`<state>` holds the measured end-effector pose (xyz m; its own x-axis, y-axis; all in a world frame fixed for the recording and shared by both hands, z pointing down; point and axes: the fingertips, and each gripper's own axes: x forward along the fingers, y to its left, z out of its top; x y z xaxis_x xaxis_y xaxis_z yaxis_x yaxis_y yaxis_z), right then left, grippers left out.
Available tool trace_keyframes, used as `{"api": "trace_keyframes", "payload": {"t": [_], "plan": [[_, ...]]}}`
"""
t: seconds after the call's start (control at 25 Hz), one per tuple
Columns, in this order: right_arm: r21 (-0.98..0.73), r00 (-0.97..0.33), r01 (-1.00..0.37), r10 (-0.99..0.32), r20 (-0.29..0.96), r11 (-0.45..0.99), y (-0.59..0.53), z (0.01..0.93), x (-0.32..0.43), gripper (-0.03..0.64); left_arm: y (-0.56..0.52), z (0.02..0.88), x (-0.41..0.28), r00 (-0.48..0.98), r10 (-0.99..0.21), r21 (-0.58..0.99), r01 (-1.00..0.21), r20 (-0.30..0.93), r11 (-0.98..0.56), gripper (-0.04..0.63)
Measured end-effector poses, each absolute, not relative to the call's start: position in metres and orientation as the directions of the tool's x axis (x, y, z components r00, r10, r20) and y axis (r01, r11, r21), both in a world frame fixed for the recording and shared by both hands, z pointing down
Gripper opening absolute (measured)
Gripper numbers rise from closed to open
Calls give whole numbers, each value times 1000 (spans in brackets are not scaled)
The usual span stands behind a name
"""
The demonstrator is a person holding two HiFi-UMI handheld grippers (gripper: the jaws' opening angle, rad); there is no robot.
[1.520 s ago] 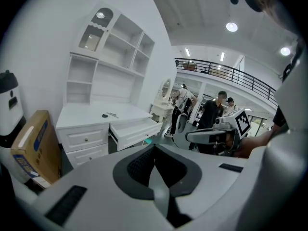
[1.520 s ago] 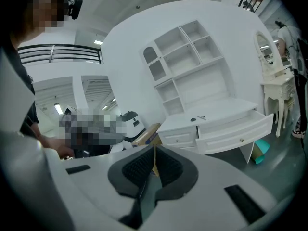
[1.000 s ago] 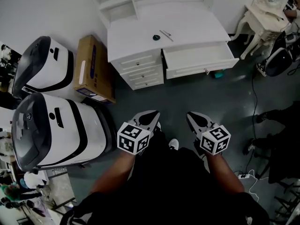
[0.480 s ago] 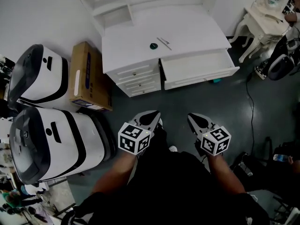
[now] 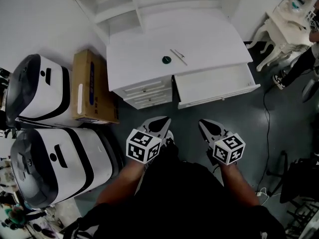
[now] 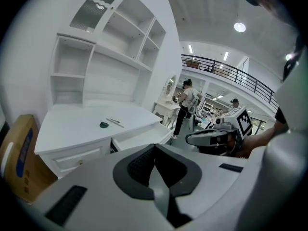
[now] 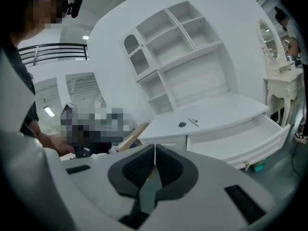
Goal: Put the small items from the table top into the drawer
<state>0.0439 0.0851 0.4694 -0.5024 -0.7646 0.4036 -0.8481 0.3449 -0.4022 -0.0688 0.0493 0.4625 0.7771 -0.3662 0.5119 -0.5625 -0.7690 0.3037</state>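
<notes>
Approach in progress. Against a second ago, the desk sits lower and nearer in the head view, and the open drawer (image 5: 214, 83) has come closer to the grippers. Both grippers keep the same pose out in front of the body, so the person looks to be walking up, not reaching yet.

Left gripper (image 5: 160, 120): fingers closed together, nothing between them. Right gripper (image 5: 205, 124): fingers pressed shut, also empty. Judgement: nothing picked so far, the task is barely started, and the fingers must spread before any grasp.

Task things are both still on the tabletop (image 5: 219, 39), well apart from the grippers:
- The round dark green item (image 5: 166, 59) lies near the front edge.
- The thin stick (image 5: 178, 56) lies just beside it to the right, at a slant. It is too small to tell what it is.

The drawer is pulled out on the desk's right half, and its inside looks bare white. Three small closed drawers (image 5: 144, 94) sit to its left.

Surface: white, smooth and otherwise bare, with a white shelf unit (image 5: 117, 11) rising at the back.

Room:
- The floor (image 5: 249, 128) is dark grey, with a cable (image 5: 265, 108) trailing along the right.
- A cardboard box (image 5: 89, 86) leans against the desk's left side.
- Two large white machines (image 5: 50, 153) with black bands stand further left.
- A white dressing table (image 5: 294, 14) stands far right.
- The left gripper view shows a person standing (image 6: 186, 100) beyond the desk and a railed upper level (image 6: 226, 69).
</notes>
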Motion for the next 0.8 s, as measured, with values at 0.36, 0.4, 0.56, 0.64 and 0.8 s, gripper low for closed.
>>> {"api": "trace_keyframes", "payload": {"t": [0.36, 0.4, 0.56, 0.64, 0.8], "plan": [[-363, -473, -872, -761, 444, 329, 5, 470, 38, 28, -39, 463, -76, 796, -349, 308, -536, 494, -786, 9], [-359, -469, -874, -762, 447, 328, -2, 470, 37, 28, -47, 463, -76, 799, -346, 309, -532, 492, -788, 9], [-349, -457, -881, -767, 450, 320, -28, 472, 31, 28, -69, 468, -78, 807, -324, 303, -509, 493, -806, 9], [-350, -458, -881, -763, 456, 320, -36, 475, 27, 28, -77, 471, -80, 807, -317, 304, -505, 499, -808, 9], [-347, -465, -878, -752, 467, 328, -48, 478, 25, 28, -88, 474, -80, 805, -316, 311, -508, 501, -803, 9]]}}
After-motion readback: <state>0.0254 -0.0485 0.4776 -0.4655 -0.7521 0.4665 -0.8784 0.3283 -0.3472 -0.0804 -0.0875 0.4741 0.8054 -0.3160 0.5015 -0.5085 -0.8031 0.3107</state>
